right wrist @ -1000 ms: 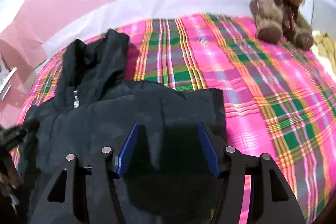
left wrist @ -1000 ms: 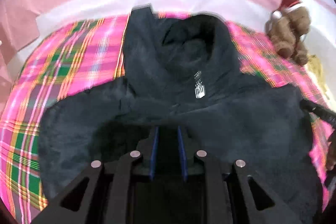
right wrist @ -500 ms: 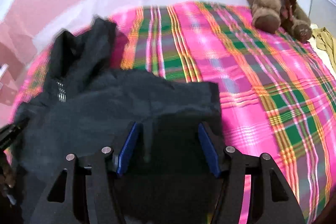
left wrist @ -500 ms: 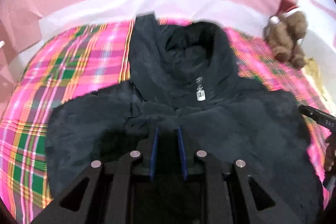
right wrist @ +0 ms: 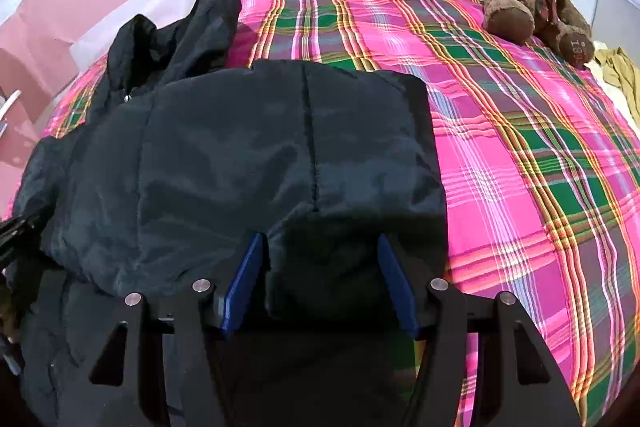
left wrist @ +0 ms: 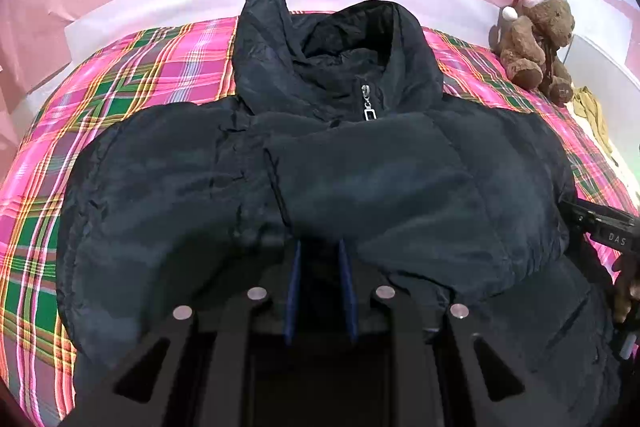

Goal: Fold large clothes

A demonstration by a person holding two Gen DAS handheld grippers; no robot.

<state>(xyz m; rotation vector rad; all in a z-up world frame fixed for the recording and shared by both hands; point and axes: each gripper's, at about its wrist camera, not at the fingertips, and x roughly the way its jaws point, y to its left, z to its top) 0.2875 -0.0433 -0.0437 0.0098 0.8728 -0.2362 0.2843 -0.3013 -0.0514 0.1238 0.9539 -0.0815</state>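
My left gripper [left wrist: 319, 247] points steeply downward, its blue pads [left wrist: 295, 287] drawn close together with a fold of the dark jacket [left wrist: 380, 187] pinched between them. My right gripper [right wrist: 320, 247] also tilts steeply downward, its blue pads [right wrist: 244, 283] standing about half apart, with a bulky fold of the same jacket filling the gap between them. In the left wrist view, the right gripper's black body and part of my hand [left wrist: 626, 291] appear at 3 o'clock
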